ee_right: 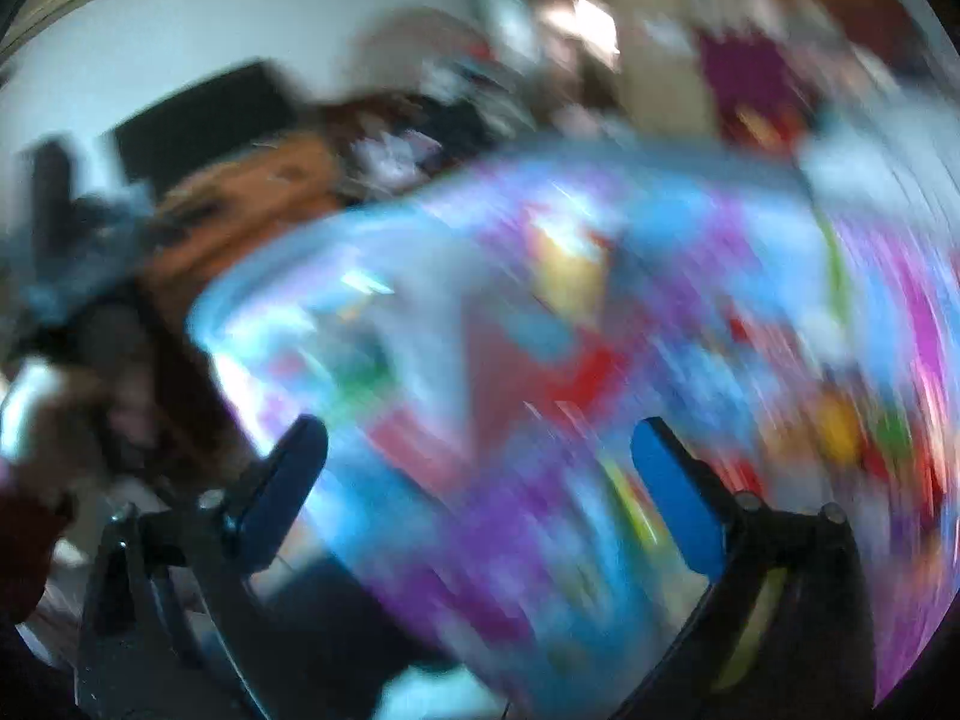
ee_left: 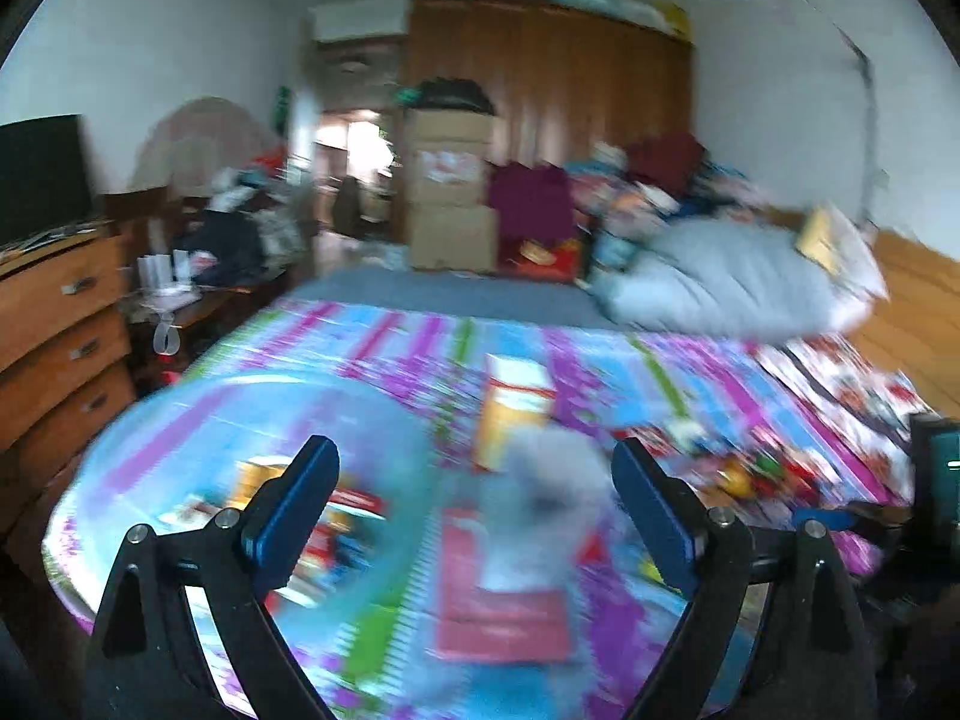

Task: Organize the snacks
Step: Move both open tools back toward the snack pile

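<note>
Left gripper: my left gripper [ee_left: 474, 474] stood wide apart with nothing between its blue pads; it held no snack.

Right gripper: my right gripper [ee_right: 480, 456] was also spread wide and empty, as far as the smear let me read it.

Risk, blur: both views were streaked, the right one badly. I judged that closing on anything in that state could pinch the bedspread [ee_left: 390, 336] instead of a packet.

Risk, the bowl: a clear plastic bowl [ee_left: 150, 420] sat just ahead of my left finger [ee_left: 294, 498]. A careless sweep could knock it or spill the packets in the bowl [ee_left: 348, 510].

Risk, mix-up: the loose snacks lay close together, so I thought a wide grab might take two at once.

Snacks, from the left tool: a red flat packet [ee_left: 504, 606] lay directly below and between the fingers, a yellow-and-white box [ee_left: 516, 414] just beyond the tips, and a heap of small snacks [ee_left: 750, 468] off past the right finger.

Snacks, from the right tool: only coloured smears ahead of the tips; I could not tell which packet was nearest.
</note>
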Demonstrator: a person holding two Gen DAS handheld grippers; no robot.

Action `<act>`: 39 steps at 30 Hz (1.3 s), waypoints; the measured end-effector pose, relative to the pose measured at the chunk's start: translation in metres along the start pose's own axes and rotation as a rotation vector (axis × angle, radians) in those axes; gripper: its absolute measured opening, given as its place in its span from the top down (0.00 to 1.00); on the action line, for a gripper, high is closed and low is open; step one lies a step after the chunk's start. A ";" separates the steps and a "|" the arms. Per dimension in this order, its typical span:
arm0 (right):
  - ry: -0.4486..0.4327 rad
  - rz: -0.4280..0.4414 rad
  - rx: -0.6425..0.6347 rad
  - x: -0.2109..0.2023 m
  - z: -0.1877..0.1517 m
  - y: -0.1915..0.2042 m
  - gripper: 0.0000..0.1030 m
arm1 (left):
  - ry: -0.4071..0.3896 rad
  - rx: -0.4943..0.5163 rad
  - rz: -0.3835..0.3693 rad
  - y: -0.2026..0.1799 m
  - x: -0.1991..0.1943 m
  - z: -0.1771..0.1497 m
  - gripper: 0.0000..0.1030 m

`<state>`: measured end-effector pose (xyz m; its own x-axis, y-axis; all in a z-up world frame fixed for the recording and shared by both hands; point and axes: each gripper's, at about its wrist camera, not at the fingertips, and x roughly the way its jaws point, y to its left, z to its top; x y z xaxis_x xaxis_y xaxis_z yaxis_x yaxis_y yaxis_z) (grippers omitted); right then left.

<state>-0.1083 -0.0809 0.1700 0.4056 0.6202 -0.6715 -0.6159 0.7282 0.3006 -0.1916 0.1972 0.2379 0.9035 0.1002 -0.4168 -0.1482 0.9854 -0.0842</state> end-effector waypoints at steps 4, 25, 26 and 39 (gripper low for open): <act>0.070 -0.126 0.318 -0.026 -0.055 -0.108 0.09 | 0.097 0.060 -0.087 -0.053 0.016 -0.018 0.09; -0.020 -0.270 0.467 0.012 0.044 -0.349 0.11 | 0.347 0.109 -0.241 -0.155 0.081 -0.050 0.09; -0.013 -0.260 0.470 0.015 0.041 -0.344 0.11 | 0.353 0.107 -0.241 -0.154 0.082 -0.051 0.09; 0.033 0.055 0.371 -0.016 -0.026 -0.220 0.12 | 0.402 0.096 -0.288 -0.161 0.083 -0.071 0.09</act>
<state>0.0034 -0.2590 0.0975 0.3531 0.6563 -0.6667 -0.3470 0.7537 0.5581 -0.1207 0.0374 0.1528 0.6726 -0.2201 -0.7065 0.1394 0.9753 -0.1712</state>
